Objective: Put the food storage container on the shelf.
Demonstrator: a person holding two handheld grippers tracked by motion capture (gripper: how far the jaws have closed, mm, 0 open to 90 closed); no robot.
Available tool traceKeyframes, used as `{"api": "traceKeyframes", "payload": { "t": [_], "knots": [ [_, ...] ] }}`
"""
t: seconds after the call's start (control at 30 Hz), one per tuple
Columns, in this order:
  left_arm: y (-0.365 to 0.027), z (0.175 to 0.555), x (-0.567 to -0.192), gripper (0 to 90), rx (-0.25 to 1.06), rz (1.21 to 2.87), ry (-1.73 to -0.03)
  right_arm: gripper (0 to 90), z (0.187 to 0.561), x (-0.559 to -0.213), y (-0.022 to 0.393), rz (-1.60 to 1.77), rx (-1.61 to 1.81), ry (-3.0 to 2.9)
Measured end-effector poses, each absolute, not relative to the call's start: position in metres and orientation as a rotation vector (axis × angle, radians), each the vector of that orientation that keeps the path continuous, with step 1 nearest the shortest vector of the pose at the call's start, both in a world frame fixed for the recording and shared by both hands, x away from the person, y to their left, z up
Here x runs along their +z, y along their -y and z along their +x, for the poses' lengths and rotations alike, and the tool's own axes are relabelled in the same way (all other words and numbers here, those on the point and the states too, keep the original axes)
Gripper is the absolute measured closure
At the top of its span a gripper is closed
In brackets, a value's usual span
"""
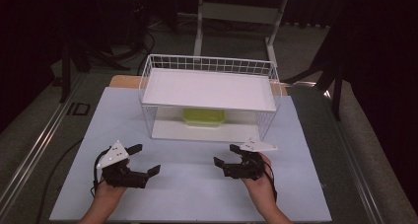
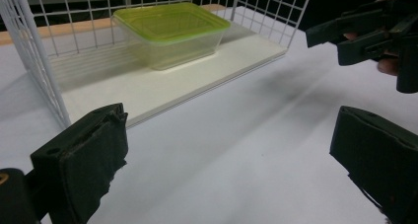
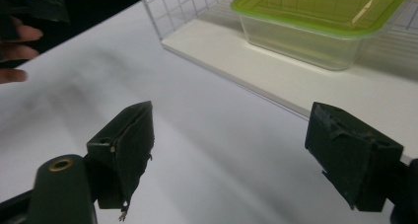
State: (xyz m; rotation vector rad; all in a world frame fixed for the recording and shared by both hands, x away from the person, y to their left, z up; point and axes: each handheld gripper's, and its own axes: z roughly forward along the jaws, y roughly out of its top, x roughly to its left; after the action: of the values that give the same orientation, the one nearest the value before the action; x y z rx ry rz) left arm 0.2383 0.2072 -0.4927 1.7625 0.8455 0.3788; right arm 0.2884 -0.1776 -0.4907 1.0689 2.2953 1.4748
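- The box (image 1: 203,117), clear with a green lid, sits on the lower shelf (image 1: 172,130) of the white wire rack (image 1: 209,66), toward the back and roughly in the middle; nothing touches it
- In the left gripper view the box (image 2: 171,34) stands upright with its lid seated, and bare shelf lies in front of it
- The rack's upper shelf (image 1: 207,88) carries nothing
- The left gripper (image 1: 146,159) hovers over the counter (image 1: 187,194) in front of the rack, jaws wide apart and holding nothing
- The right gripper (image 1: 226,155) is likewise in front of the rack, near its right corner, jaws apart and holding nothing
- Both grippers point toward the rack's open front, well apart from the box
- By my judgement the work has barely begun: reaching in, gripping the box and moving it all remain to be done
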Motion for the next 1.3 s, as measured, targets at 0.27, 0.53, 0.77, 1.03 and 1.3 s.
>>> {"api": "traceKeyframes", "payload": {
  "t": [0.27,0.53,0.77,1.03,1.3],
  "knots": [
    [-0.218,0.229,-0.495,2.0,0.368,1.759,-0.832,19.0,0.274,-0.486,0.204,1.046,1.494,-2.279],
    [-0.232,0.222,-0.494,2.0,0.369,1.744,-0.850,18.9,0.256,-0.484,0.220,1.006,1.475,-2.292],
    [-0.239,0.216,-0.495,2.0,0.366,1.740,-0.859,18.8,0.244,-0.484,0.232,0.993,1.455,-2.309],
    [-0.239,0.215,-0.500,2.0,0.361,1.740,-0.857,18.7,0.243,-0.486,0.250,1.029,1.450,-2.296],
    [-0.236,0.217,-0.509,2.0,0.344,1.721,-0.851,18.6,0.241,-0.501,0.272,0.987,1.439,-2.295]
  ]
}}
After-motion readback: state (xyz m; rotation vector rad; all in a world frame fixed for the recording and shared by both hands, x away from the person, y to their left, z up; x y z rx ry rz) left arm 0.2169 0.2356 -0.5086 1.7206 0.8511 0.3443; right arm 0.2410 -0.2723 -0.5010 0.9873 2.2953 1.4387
